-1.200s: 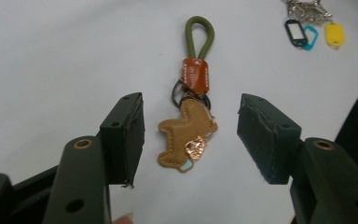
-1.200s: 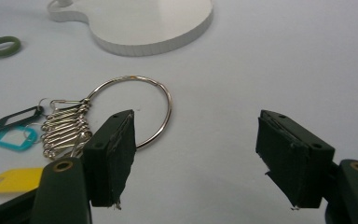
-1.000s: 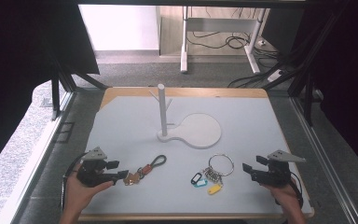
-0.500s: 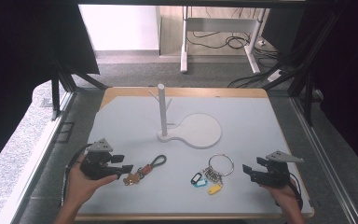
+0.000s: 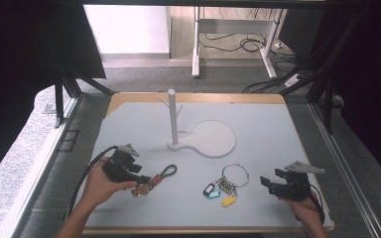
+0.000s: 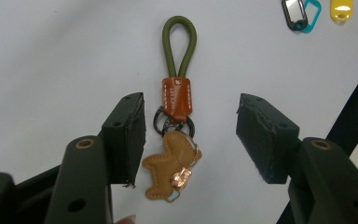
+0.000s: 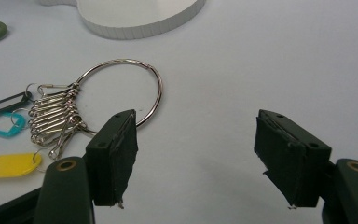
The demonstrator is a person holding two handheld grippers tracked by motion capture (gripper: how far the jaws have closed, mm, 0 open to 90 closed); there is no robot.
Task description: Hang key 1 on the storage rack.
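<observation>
A keychain (image 6: 177, 95) with an olive cord loop, a brown leather tab and a tan leather charm lies flat on the grey mat (image 5: 258, 124). My left gripper (image 6: 191, 135) is open and its jaws have just been opening a little. The charm lies between the jaws, clear of both pads. In the high view, the left gripper (image 5: 146, 179) reaches the keychain (image 5: 161, 174) from the left. My right gripper (image 7: 196, 154) is open over bare mat, just right of a large steel key ring (image 7: 121, 79) with several clips and coloured tags (image 7: 7, 165). The high view shows the right gripper (image 5: 267, 182) at the front right.
A white peg stand (image 5: 172, 119) rises from its flat round base (image 5: 213, 139) at the middle of the mat. The key ring (image 5: 234, 174) and its tags (image 5: 227, 201) lie between my two grippers. The table's wooden edge (image 5: 198, 97) runs along the back.
My left hand has moved right and slightly away from the front edge, bringing its jaws around the keychain's charm. The right hand has stayed still.
</observation>
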